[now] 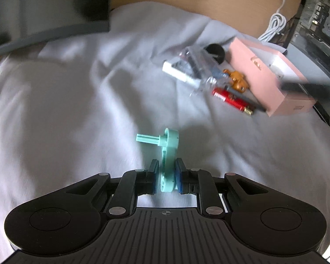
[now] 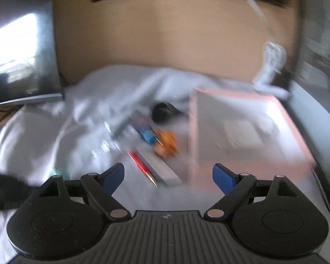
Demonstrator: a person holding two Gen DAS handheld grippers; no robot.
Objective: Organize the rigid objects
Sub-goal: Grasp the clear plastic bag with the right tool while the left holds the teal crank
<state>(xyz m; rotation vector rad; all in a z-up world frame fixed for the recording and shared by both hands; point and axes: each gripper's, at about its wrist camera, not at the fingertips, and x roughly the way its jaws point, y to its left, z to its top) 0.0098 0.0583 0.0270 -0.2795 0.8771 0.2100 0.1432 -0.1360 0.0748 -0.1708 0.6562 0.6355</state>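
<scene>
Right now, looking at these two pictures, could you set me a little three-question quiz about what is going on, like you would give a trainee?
1. True or false: the left hand-held gripper is shut on a mint-green plastic crank.
2. Multiple choice: what state is the right hand-held gripper in? A) open, holding nothing B) shut on the red tube C) shut on the pink box
3. Fill in the word: the orange toy figure lies on the white cloth beside the open ____ box.

Key: 1 true. 2 A. 3 pink.
</scene>
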